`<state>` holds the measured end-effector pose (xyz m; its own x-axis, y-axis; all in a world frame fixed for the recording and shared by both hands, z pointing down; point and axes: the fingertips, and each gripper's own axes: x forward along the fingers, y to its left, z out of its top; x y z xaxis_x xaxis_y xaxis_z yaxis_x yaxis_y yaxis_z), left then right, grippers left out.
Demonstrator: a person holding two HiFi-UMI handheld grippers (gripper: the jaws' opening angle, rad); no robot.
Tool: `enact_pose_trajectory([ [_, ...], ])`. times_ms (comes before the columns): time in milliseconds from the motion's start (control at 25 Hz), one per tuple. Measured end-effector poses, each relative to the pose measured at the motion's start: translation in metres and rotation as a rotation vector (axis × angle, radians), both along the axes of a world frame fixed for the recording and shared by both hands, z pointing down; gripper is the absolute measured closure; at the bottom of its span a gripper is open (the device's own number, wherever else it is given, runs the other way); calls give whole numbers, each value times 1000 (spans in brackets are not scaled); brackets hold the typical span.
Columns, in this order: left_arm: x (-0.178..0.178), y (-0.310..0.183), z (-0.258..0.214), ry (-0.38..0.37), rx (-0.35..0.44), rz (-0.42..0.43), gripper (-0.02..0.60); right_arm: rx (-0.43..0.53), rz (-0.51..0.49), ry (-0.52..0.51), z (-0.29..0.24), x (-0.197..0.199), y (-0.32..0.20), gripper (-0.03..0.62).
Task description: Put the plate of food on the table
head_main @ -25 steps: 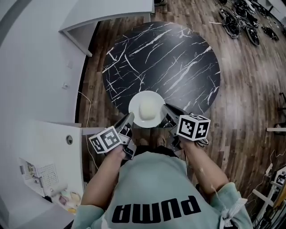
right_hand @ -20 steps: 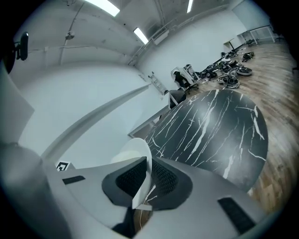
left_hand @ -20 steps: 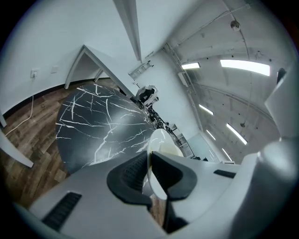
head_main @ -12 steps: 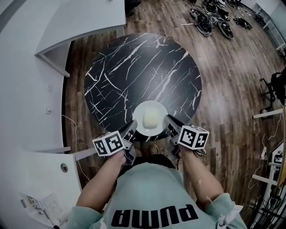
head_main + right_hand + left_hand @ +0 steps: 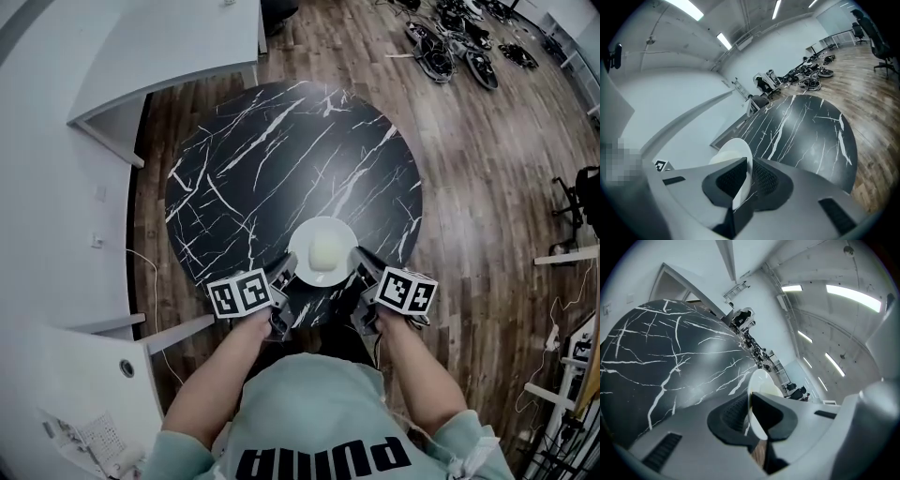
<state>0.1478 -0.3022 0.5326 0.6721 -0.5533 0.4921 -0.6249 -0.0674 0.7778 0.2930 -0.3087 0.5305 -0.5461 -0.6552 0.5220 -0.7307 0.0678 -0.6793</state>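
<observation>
I count one round black bench [image 5: 281,169]. At the bench's near edge: one white plate [image 5: 302,265], one pale lump of food [image 5: 324,251], and two grippers, my left gripper [image 5: 284,267] and right gripper [image 5: 361,258], with one marker cube [image 5: 239,293] each, two cubes in all.

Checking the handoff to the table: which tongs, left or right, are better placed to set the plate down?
Neither alone: the left tongs and the right tongs clamp opposite rims of the plate, over the near edge of the table; lower with both.
</observation>
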Motion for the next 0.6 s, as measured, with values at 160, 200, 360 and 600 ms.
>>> enact_pose_trajectory([
  [160,22,-24,25,-20,-41,-30,546,-36,-23,9,26,24,-28,554],
  [200,27,-30,32,-29,-51,-34,546,-45,-29,8,31,28,-34,554],
  [360,42,-48,56,-48,-87,-63,546,-77,-63,10,54,42,-57,554],
  [600,55,-66,86,-60,-131,-110,546,-120,-100,21,86,54,-83,554],
])
